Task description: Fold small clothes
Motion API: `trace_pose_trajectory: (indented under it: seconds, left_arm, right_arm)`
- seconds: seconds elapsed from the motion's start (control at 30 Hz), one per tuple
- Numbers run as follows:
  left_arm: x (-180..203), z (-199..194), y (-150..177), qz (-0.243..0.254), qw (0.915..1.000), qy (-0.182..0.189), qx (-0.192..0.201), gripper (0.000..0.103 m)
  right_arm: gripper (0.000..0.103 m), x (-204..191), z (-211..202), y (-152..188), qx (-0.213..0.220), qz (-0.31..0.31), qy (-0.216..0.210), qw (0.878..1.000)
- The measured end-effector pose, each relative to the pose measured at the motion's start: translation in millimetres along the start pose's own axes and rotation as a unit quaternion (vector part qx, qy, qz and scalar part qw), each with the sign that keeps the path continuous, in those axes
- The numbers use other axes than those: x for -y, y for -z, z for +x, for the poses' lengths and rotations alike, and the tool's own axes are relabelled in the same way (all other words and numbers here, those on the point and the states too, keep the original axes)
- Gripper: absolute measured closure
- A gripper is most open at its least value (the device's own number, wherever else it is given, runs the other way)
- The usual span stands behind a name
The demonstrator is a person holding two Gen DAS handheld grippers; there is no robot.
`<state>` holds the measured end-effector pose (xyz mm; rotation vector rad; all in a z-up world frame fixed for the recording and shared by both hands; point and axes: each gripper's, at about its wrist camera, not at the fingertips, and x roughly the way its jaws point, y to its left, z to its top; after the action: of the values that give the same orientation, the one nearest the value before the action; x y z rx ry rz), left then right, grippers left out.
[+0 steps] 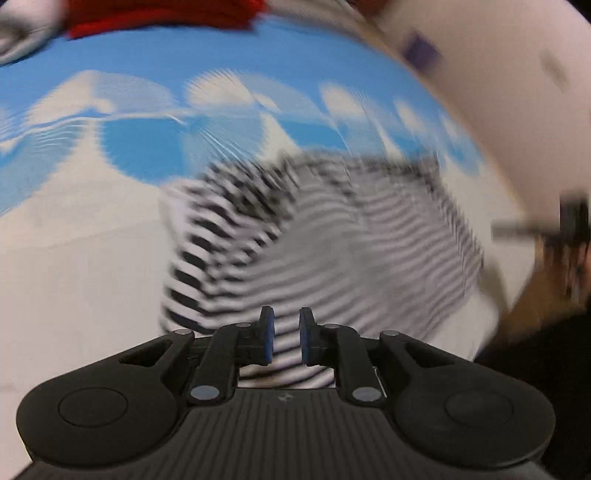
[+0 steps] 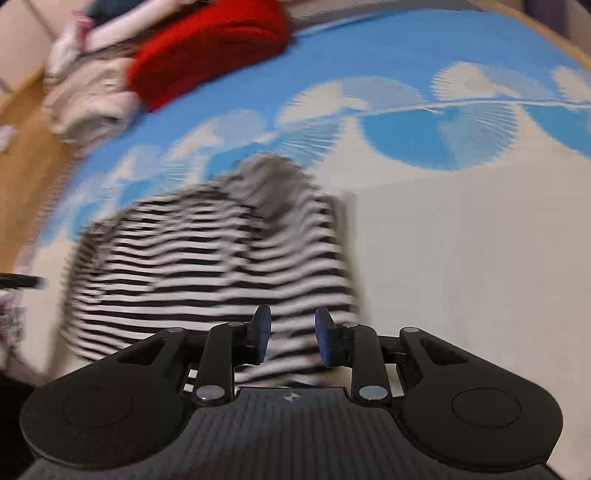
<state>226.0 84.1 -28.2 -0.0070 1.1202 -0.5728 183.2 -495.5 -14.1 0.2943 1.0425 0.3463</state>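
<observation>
Nearest the left wrist lens: left gripper, blue-padded jaws parted by a narrow gap, nothing visibly pinched, striped cloth showing through the gap. Just beyond: striped garment, black-and-white, bunched and rumpled, lying on the pale part of a blue-and-white mat; heavily motion-blurred, so folds and edges hard to read. Off to the right edge, a dark blurred shape, too smeared to identify. Farther back, a blue band of the mat with white cloud-like shapes, then a red garment at the top edge. Closest in the right wrist view: right gripper, jaws spread somewhat wider, empty between the pads, hovering over the near hem of the striped garment; contact with the cloth not discernible. Garment heaped left of centre, a grey patch at its far end, resting on the mat where white meets blue. Beyond, at upper left, the red garment beside a pile of pale clothes, at the mat's far edge, next to a wooden floor.
</observation>
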Motion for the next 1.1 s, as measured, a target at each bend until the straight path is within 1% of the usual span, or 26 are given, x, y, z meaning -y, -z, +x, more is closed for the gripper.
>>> trace_pose_trajectory:
  seconds: [0.07, 0.1, 0.13, 0.17, 0.2, 0.23, 0.27, 0.3, 0.33, 0.37, 0.4, 0.43, 0.47, 0.53, 0.6, 0.67, 0.77, 0.8, 0.83, 0.87, 0.9, 0.93, 0.97, 1.0, 1.03, 1.1]
  left_arm:
    - [11, 24, 1, 0.037, 0.9984, -0.019, -0.038, 0.087]
    - [12, 35, 4, 0.045, 0.9971, -0.032, -0.053, 0.081]
    - [10, 46, 5, 0.047, 0.9943, -0.057, -0.077, 0.076]
    - [1, 56, 6, 0.040, 0.9891, -0.094, -0.106, 0.072]
    - [-6, 60, 4, 0.031, 0.9860, -0.114, -0.118, 0.072]
    - [-11, 57, -1, 0.024, 0.9868, -0.117, -0.110, 0.073]
    - [-14, 47, -10, 0.016, 0.9910, -0.106, -0.081, 0.073]
    - [-18, 38, -17, 0.009, 0.9943, -0.093, -0.051, 0.073]
    - [-20, 26, -25, 0.002, 0.9966, -0.081, -0.014, 0.072]
    - [-21, 15, -32, -0.002, 0.9968, -0.074, 0.029, 0.072]
    - [-22, 10, -39, -0.005, 0.9957, -0.074, 0.056, 0.070]
    - [-20, 8, -47, -0.008, 0.9937, -0.080, 0.079, 0.067]
    - [-19, 13, -55, -0.008, 0.9916, -0.093, 0.090, 0.061]
    - [-16, 26, -64, 0.008, 0.9887, -0.120, 0.090, 0.057]
    - [-13, 39, -72, 0.027, 0.9884, -0.131, 0.073, 0.056]
    - [-11, 52, -79, 0.042, 0.9869, -0.145, 0.057, 0.053]
    - [-17, 65, -79, 0.052, 0.9847, -0.161, 0.041, 0.053]
    - [-19, 68, -79, 0.053, 0.9849, -0.160, 0.040, 0.054]
    - [-21, 71, -83, 0.053, 0.9852, -0.159, 0.038, 0.059]
    - [-26, 74, -84, 0.051, 0.9855, -0.157, 0.038, 0.087]
    - [-29, 75, -89, 0.047, 0.9855, -0.158, 0.041, 0.100]
    - [-31, 72, -93, 0.039, 0.9842, -0.164, 0.055, 0.100]
    - [-36, 66, -98, 0.024, 0.9825, -0.167, 0.079, 0.100]
    - [-43, 60, -104, 0.003, 0.9812, -0.165, 0.100, 0.100]
    - [-53, 52, -110, -0.029, 0.9790, -0.163, 0.119, 0.100]
    - [-69, 50, -116, -0.075, 0.9752, -0.162, 0.131, 0.100]
  right_arm:
    - [0.074, -12, 13, 3, -0.016, -0.032, -0.014, 0.999]
    - [0.072, -13, 22, 5, -0.032, -0.047, -0.010, 0.998]
    - [0.072, -16, 35, 5, -0.057, -0.062, 0.005, 0.996]
    - [0.072, -16, 53, 10, -0.098, -0.077, 0.040, 0.991]
    - [0.072, -14, 66, 14, -0.129, -0.086, 0.067, 0.986]
    - [0.069, -12, 74, 16, -0.151, -0.095, 0.087, 0.980]
    - [0.066, -11, 76, 11, -0.148, -0.100, 0.091, 0.980]
    - [0.066, -14, 75, 3, -0.131, -0.098, 0.094, 0.982]
    - [0.066, -16, 68, -8, -0.100, -0.093, 0.098, 0.986]
    - [0.065, -19, 63, -17, -0.070, -0.087, 0.095, 0.989]
    - [0.062, -19, 56, -26, -0.037, -0.077, 0.083, 0.993]
    - [0.060, -20, 51, -35, -0.007, -0.064, 0.076, 0.995]
    - [0.055, -18, 50, -44, 0.019, -0.051, 0.076, 0.996]
    - [0.052, -14, 57, -61, 0.047, -0.036, 0.089, 0.994]
    - [0.047, -13, 69, -75, 0.058, -0.033, 0.100, 0.993]
    - [0.044, -12, 83, -83, 0.055, -0.030, 0.108, 0.992]
    - [0.043, -12, 108, -92, 0.034, -0.043, 0.105, 0.993]
    - [0.043, -13, 115, -92, 0.027, -0.053, 0.109, 0.992]
    - [0.043, -15, 124, -94, 0.017, -0.064, 0.113, 0.991]
    - [0.046, -17, 130, -94, 0.009, -0.071, 0.114, 0.991]
    - [0.063, -18, 136, -94, 0.004, -0.076, 0.112, 0.991]
    - [0.080, -19, 140, -96, 0.003, -0.080, 0.108, 0.991]
    - [0.101, -20, 140, -101, 0.008, -0.080, 0.105, 0.991]
    - [0.102, -21, 139, -106, 0.020, -0.074, 0.108, 0.991]
    - [0.102, -20, 133, -113, 0.046, -0.061, 0.112, 0.991]
    - [0.102, -14, 120, -126, 0.090, -0.017, 0.104, 0.990]
